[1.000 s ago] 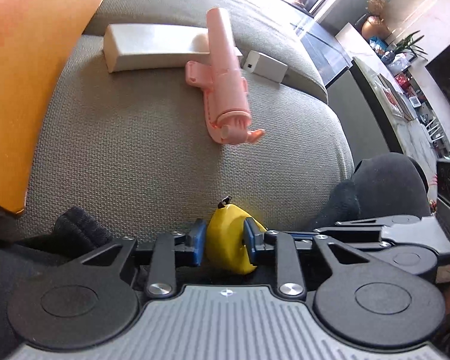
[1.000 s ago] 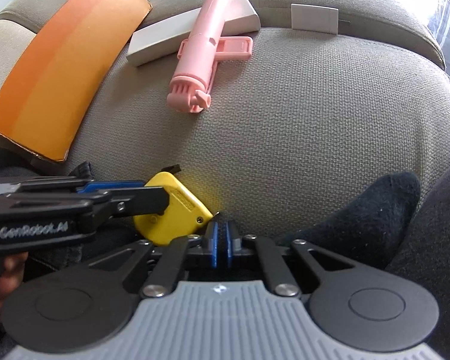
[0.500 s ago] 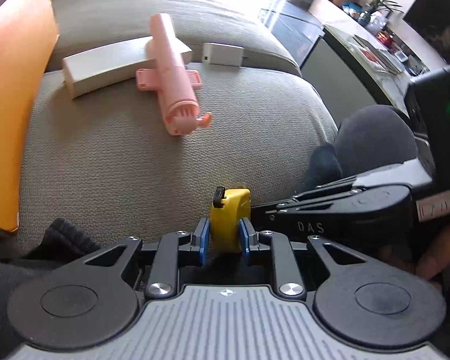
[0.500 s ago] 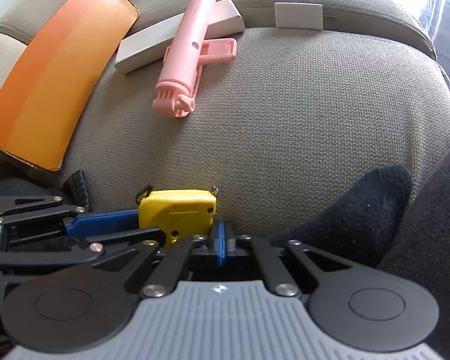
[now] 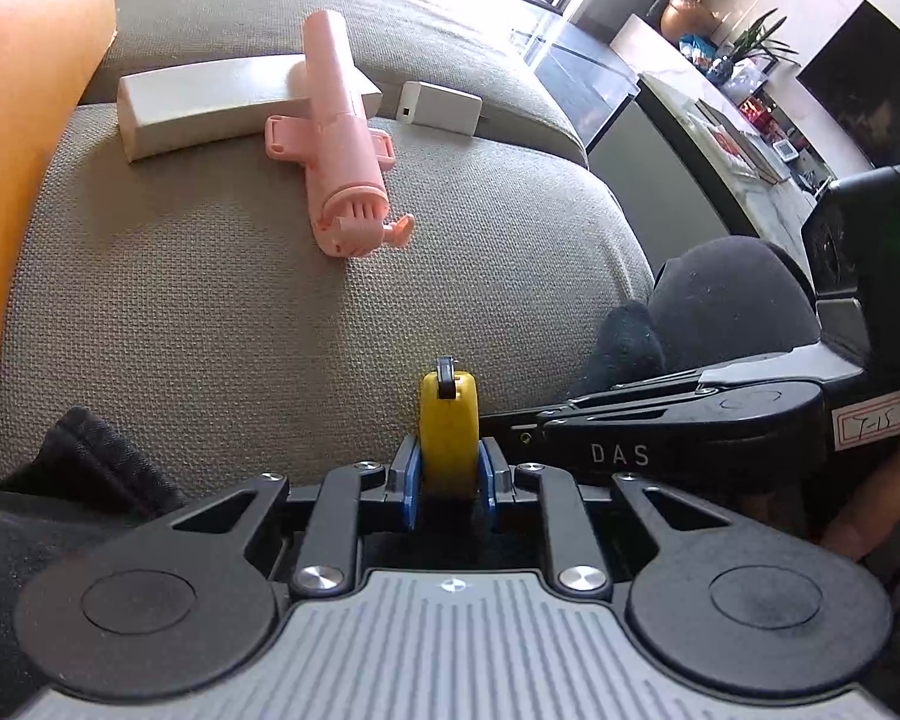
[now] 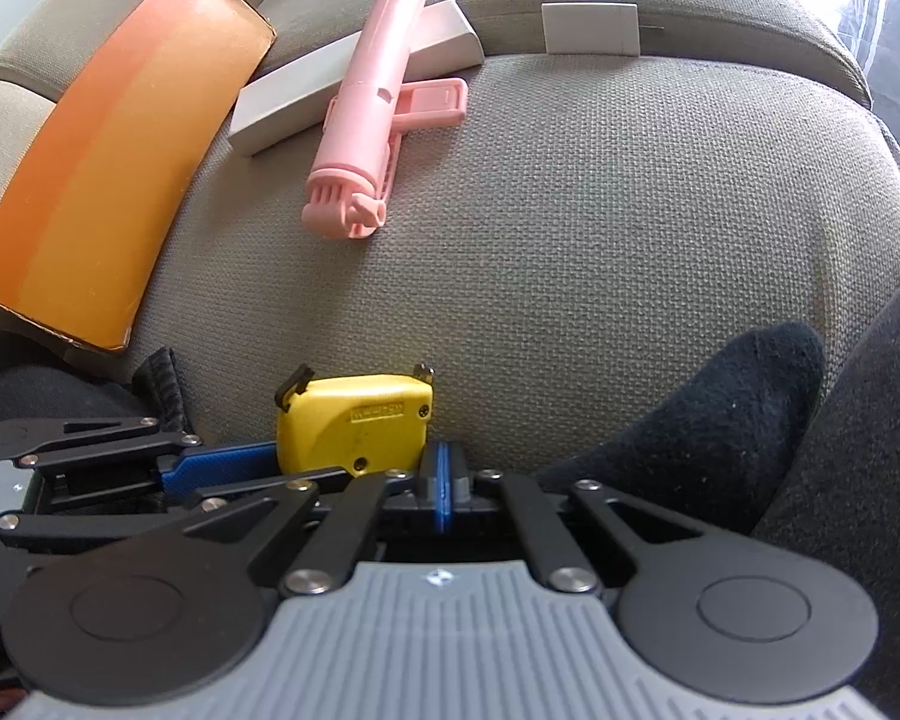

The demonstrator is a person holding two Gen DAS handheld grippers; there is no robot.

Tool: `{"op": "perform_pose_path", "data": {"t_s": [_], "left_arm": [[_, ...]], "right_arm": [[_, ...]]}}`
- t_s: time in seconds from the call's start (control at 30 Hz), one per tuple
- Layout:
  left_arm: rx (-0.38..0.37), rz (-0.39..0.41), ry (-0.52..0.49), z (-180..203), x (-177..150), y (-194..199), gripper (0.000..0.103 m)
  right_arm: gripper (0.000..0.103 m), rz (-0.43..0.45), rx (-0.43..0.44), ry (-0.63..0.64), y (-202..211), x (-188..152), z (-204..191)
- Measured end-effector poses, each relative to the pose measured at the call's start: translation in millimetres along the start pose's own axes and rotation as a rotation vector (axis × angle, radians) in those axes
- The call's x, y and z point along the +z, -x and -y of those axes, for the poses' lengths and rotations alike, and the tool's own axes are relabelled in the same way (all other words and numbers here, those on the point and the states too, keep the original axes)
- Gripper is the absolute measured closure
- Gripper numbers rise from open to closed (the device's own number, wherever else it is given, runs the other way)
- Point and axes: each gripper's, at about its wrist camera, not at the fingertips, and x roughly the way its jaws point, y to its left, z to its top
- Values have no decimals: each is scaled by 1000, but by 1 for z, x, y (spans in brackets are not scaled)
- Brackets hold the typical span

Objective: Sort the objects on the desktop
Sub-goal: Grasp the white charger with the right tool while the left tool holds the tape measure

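One item of the set is in hand at present: the yellow tape measure [image 5: 448, 429], which sits edge-on between the blue pads of my left gripper [image 5: 448, 471], low over the near edge of the grey sofa cushion [image 5: 210, 312]. My left jaws are closing on its flat sides, and the pads appear to press on the casing. My right gripper [image 6: 444, 489] is clenched, pads together with nothing between them, and it rests just beside the tape measure's right corner without holding it. Three items lie unsorted farther back on the cushion: the pink handheld device [image 6: 369, 108], which lies across the long white box [image 6: 342, 78], touching it, and the small white block [image 6: 590, 28], which stands apart at the rear seam where the cushion meets the backrest. An orange cardboard box [image 6: 108, 180] lies at the left edge of the cushion; I judge it to be the likely receptacle, but its opening faces away in both views, so I cannot tell what it contains. My assessment is that the task is at an early stage: one object is secured but not delivered, and three objects remain to be collected. My legs in dark clothing [image 6: 720, 414] occupy the near right of the work area.
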Motion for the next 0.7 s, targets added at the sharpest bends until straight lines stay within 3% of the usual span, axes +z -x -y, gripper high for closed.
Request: {"op": "perform_pose_path", "data": {"t_s": [0.2,0.37,0.47,0.57,0.7], "left_arm": [[21,49,31,-5,16,15,81],[78,104,71,-22,39,33,81],[118,119,84,-32,50,41,81],[118,127,100,-42,59,46,81],[139,120,98,-51,68,47,81]], "right_arm": [[100,58,1,44,16,13,-3],[99,138,-40,11,28,49,18],[90,192,-83,10,31,75,27],[78,225,-137,134,28,103,26],[66,206,-179,377,18,144,26]]}}
